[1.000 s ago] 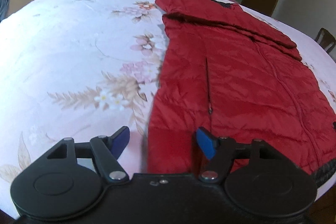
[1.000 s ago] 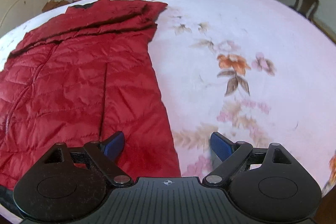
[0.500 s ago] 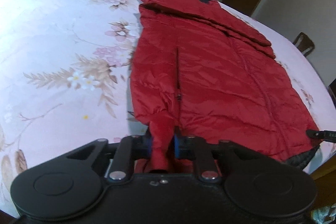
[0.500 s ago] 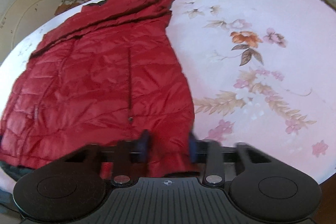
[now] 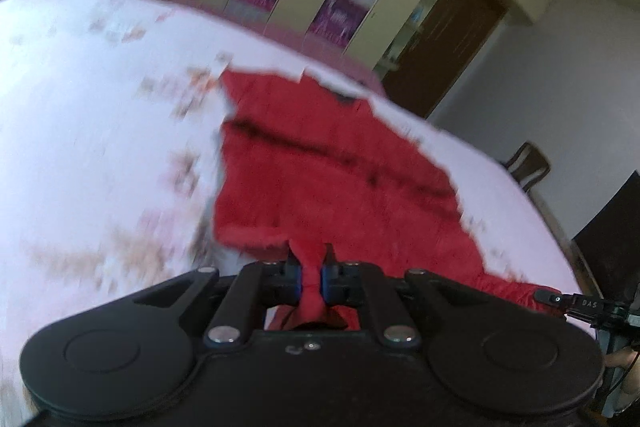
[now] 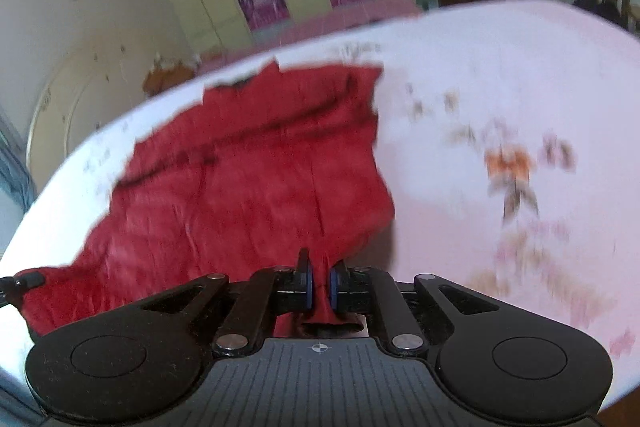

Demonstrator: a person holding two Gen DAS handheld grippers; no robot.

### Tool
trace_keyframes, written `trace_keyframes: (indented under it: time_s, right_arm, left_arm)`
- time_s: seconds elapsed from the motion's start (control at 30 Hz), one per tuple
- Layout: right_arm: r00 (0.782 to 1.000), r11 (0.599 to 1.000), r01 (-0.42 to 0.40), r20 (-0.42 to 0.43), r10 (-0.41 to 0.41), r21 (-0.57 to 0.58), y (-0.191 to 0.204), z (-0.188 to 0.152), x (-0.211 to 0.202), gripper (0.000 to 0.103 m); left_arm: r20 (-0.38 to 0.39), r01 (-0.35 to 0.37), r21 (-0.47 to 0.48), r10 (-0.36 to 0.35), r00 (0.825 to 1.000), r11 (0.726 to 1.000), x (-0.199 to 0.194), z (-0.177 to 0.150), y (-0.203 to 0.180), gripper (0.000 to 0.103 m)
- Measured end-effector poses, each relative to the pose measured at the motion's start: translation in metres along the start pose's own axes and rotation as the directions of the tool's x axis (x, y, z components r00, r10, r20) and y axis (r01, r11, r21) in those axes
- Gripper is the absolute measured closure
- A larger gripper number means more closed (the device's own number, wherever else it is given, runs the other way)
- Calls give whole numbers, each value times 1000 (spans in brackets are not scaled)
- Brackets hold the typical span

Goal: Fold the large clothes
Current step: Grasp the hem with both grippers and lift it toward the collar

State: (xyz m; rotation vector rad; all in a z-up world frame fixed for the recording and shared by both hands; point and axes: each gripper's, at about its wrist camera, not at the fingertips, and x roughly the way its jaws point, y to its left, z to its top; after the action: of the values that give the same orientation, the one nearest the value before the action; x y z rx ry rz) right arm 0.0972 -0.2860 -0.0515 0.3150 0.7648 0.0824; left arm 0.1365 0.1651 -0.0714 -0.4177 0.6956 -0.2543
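A floral bedsheet (image 5: pixel 80 147) covered the bed, wardrobe posters blurred beyond reading. The left gripper (image 5: pixel 311 273) was clamped tight on the red jacket (image 5: pixel 328 179) hem; the right gripper (image 6: pixel 321 285) likewise pinched its near edge, jacket spread across the bed.

motion-blurred floral bedsheet (image 5: pixel 100 155), red jacket (image 6: pixel 248 187) hem hidden between fingers (image 6: pixel 306 285), chair (image 5: pixel 528 163) partly hidden

Left gripper (image 5: pixel 311 275): blue pads (image 5: pixel 295 277) closed tight, pinching a fold of red jacket (image 5: pixel 336 179); raised and tilted forward; right gripper (image 6: pixel 321 285): pads (image 6: pixel 308 285) closed likewise, clamping the jacket's hem; both views blurred.
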Motion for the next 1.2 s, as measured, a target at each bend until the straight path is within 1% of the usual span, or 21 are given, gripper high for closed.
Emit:
trace_keyframes:
  time_s: [0.1, 0.27, 0.33, 0.4, 0.5, 0.6, 0.7, 0.87, 0.97, 1.07, 1.2]
  right_arm:
    - [998, 1000, 8, 55, -7, -17, 8, 26, 5, 96]
    - [992, 999, 9, 126, -3, -46, 16, 71, 31, 96]
    - [989, 999, 12, 146, -5, -48, 19, 91, 47, 96]
    - [986, 999, 15, 167, -8, -43, 19, 111, 64, 96]
    - [984, 999, 21, 180, -15, -30, 17, 140, 90, 96]
    - [984, 999, 32, 177, -28, -19, 13, 167, 120, 96]
    - [985, 999, 43, 166, -41, -9, 7, 193, 154, 96]
    - [987, 998, 66, 148, -64, -3, -2, 224, 206, 96]
    - [989, 997, 78, 126, -78, 2, -9, 238, 238, 96]
    - [991, 996, 86, 101, -87, 10, -15, 245, 267, 96]
    - [994, 995, 99, 35, -99, 11, -23, 250, 306, 96]
  left_arm:
    - [58, 3, 32, -5, 998, 999, 8, 22, -10, 95]
    - [140, -19, 36, 13, 990, 999, 31, 62, -18, 95]
    - [157, -27, 37, 21, 987, 999, 45, 80, -20, 95]
    - [171, -41, 60, 30, 985, 997, 61, 100, -24, 95]
    - [186, -60, 75, 45, 981, 995, 86, 124, -29, 95]
    - [199, -90, 79, 73, 977, 993, 112, 146, -32, 95]
    - [204, -137, 79, 119, 972, 987, 139, 167, -33, 95]
    - [203, -220, 89, 198, 959, 972, 186, 195, -34, 95]
    - [185, -258, 99, 237, 954, 961, 214, 205, -31, 95]
    - [172, -295, 104, 275, 946, 950, 235, 210, -28, 95]
    - [124, -332, 105, 319, 940, 937, 265, 215, -22, 95]
